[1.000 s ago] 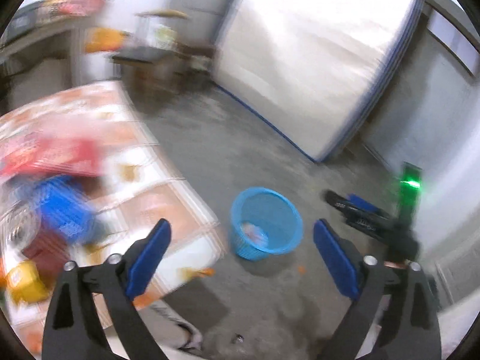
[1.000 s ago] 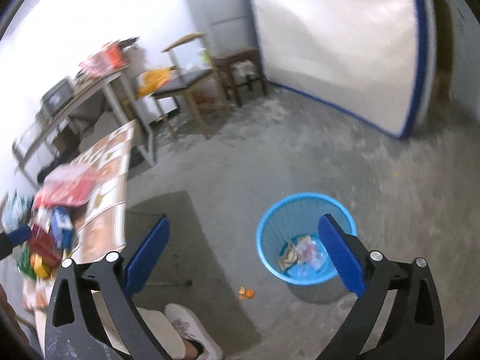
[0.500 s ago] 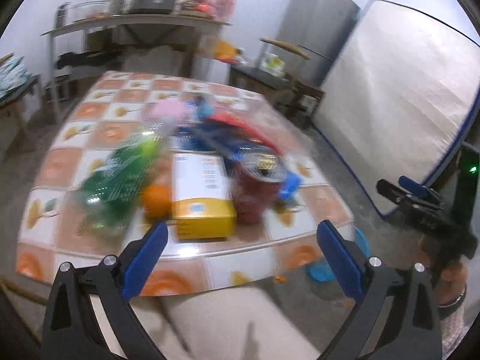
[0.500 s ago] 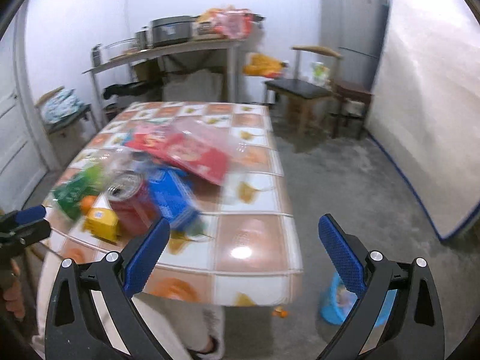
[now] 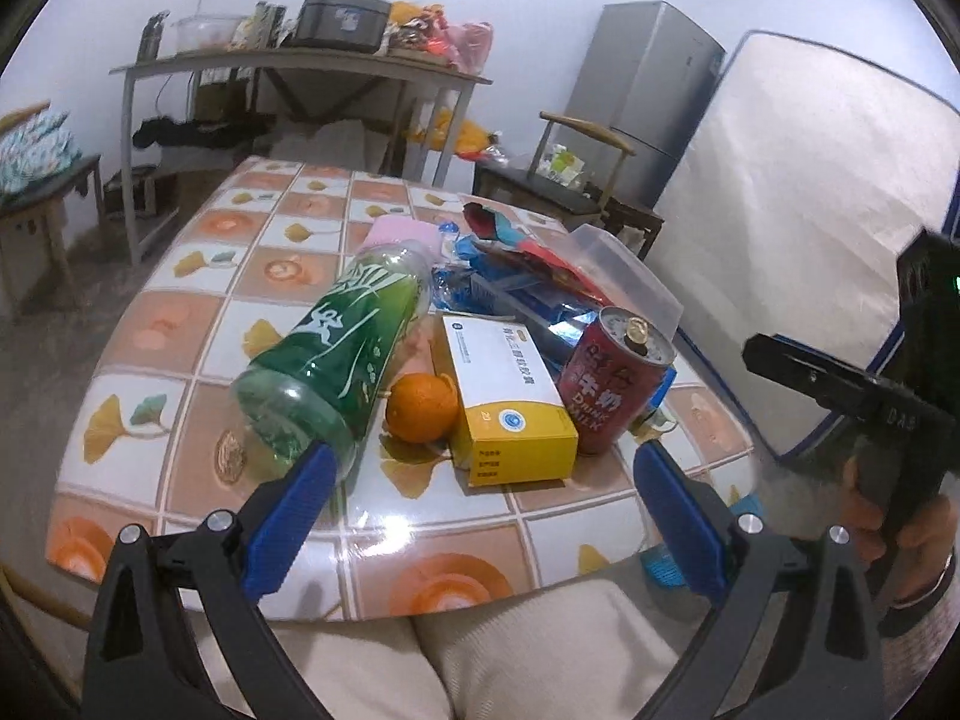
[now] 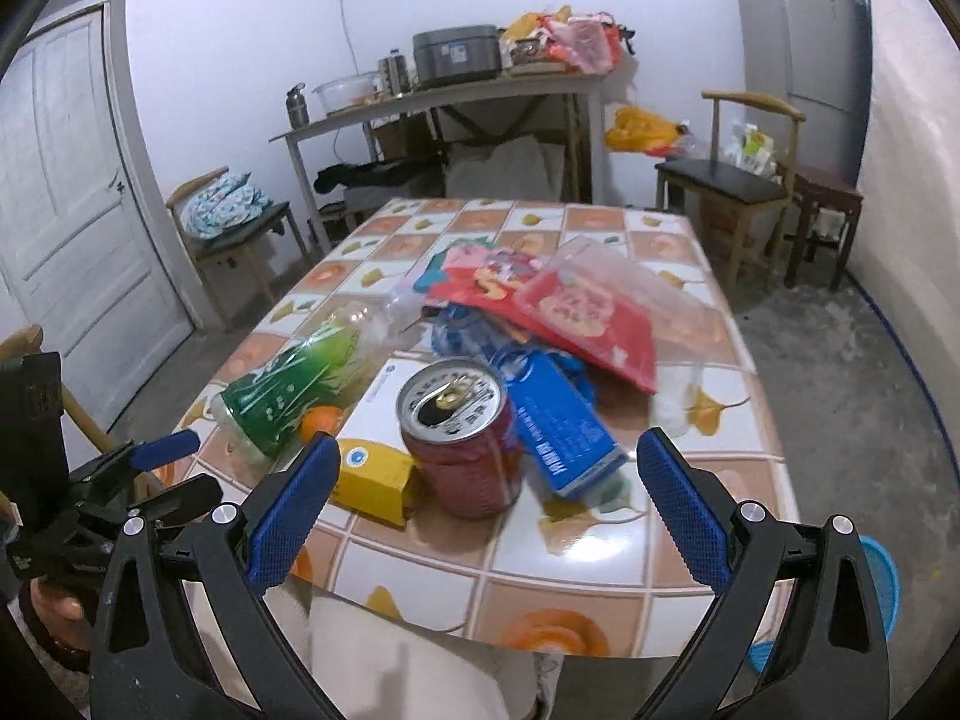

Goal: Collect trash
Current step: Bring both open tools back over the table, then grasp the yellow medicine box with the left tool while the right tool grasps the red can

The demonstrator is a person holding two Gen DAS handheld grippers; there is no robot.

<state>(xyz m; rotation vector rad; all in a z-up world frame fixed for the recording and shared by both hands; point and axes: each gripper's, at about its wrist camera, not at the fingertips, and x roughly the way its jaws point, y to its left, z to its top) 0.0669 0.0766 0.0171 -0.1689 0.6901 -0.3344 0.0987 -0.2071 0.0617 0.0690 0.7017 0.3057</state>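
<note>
Trash is clustered at the near edge of the tiled table [image 5: 180, 324], just ahead of both tongs; the blue bin [image 6: 882, 594] sits on the floor to the right, below the table edge.

Left gripper [image 5: 480, 516]: jaws spread wide, nothing held, hovering at the table edge. Right gripper [image 6: 480, 504]: also wide open and empty, lined up roughly on the can.

Left to right:
- Green plastic bottle [image 5: 336, 366], lying on its side, base toward the camera. Thin clear plastic with a glossy label, probably empty: judged light, slippery and crushable. A hold across the mid-body is best suited; it may roll.
- Orange [image 5: 421, 408], round, matte peel, firm. Tucked between bottle and box, so access is tight.
- Yellow-and-white carton [image 5: 507, 402], lying flat. Stiff card with sharp edges, judged light. To be gripped across the narrow sides.
- Red drink can [image 5: 612, 387], upright, tab opened. Thin metal, smooth; dents if squeezed hard and may hold dregs, so it is better kept upright. To be gripped at mid-height.
- Blue carton [image 6: 558, 426], lying flat beside the can, rigid card.
- Behind: crumpled blue wrappers [image 5: 480, 276], soft and shiny, and a clear plastic tray [image 6: 606, 312] with a red insert, thin, flexible and awkwardly wide; its rim is the likeliest hold.
</note>
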